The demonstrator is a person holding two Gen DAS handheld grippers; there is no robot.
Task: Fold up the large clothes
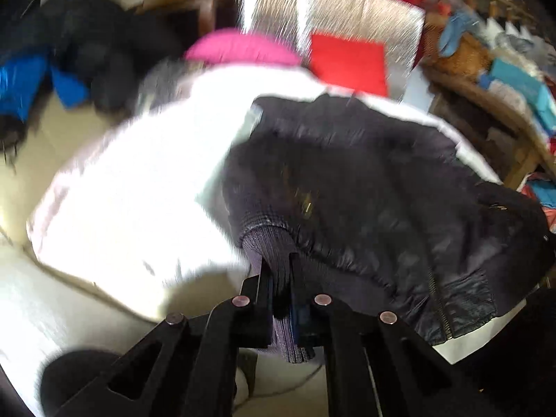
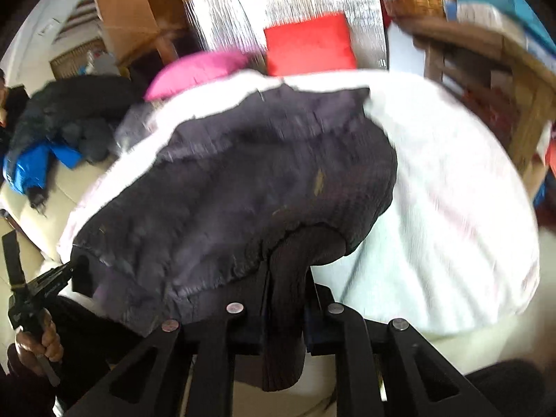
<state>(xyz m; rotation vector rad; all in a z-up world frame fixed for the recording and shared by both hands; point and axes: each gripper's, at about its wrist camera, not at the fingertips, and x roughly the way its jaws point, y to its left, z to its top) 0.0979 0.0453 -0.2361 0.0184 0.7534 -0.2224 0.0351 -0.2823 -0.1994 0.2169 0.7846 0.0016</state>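
Dark jacket [image 1: 365, 180] spread over a white padded cover [image 1: 132, 180], filling centre and right of the left wrist view, zip and hem band toward lower right. Ribbed cuff [image 1: 274, 246] at lower centre, pinched between the jaws of the left gripper [image 1: 279, 260], knit bunched in the gap and hanging out below the fingers.

In the right wrist view, same jacket across centre and left of frame. Second ribbed cuff [image 2: 288, 278] at lower centre, clamped by the right gripper [image 2: 286, 274], jaws pressed onto the thick knit. Left gripper also visible at lower left edge, held in a hand [image 2: 34, 344], touching the jacket's corner.

Behind, in the upper part of both views: pink cushion [image 1: 239, 47], red cushion [image 1: 347, 62], pile of dark and blue clothes [image 1: 52, 69] at upper left. Both views blurred.

Judged step: both sleeve ends held, ready for carrying across the body into a fold.

Likely trouble from here:
- Cuff slipping out mid-carry, since only stretchy rib is gripped and the jacket looks heavy and slick.
- Uneven pull between the two sides, skewing the fold or dragging the whole jacket off the cover toward the lower edge.
- Soft cover underneath shifting or bunching with the jacket, spoiling a flat fold.
- Zip or hem snagging on a finger during the sweep.
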